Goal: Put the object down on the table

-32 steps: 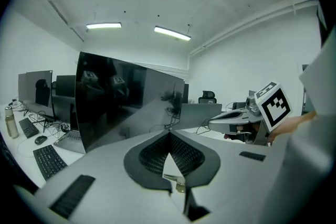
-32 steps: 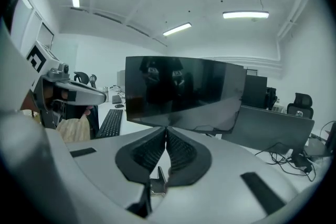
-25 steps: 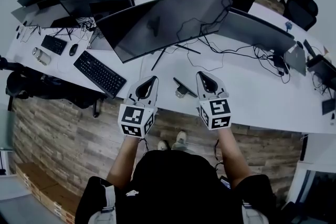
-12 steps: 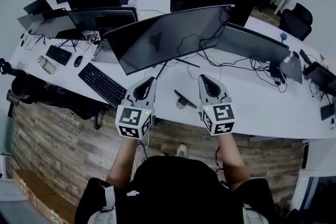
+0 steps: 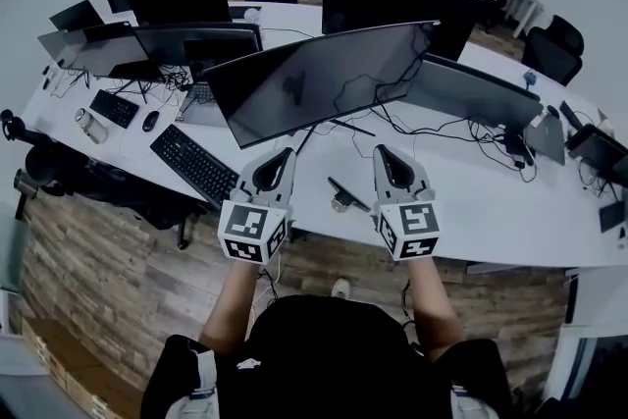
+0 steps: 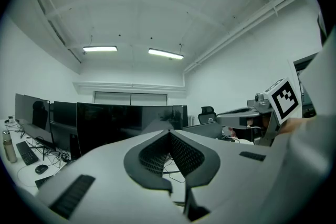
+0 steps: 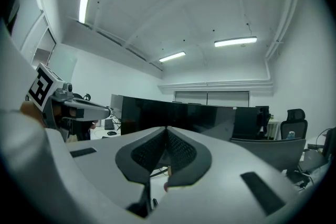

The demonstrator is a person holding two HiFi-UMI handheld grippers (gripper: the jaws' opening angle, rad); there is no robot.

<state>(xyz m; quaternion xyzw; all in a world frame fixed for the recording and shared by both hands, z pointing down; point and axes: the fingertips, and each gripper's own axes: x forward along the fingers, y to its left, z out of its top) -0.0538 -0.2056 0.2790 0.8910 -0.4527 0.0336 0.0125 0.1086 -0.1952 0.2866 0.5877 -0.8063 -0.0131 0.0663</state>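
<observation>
Left gripper (image 5: 286,152) and right gripper (image 5: 380,152) both closed

We see a white surface (image 5: 471,201) under black monitors (image 5: 324,74) and a black keyboard (image 5: 193,164). The floor (image 5: 108,255) is brown wood planking. Our left gripper (image 5: 286,152) and right gripper (image 5: 380,152) are pale grey. Their jaws have black meshed pads (image 6: 181,152), and the marker cubes (image 5: 252,229) are patterned in black-and-white squares.
</observation>
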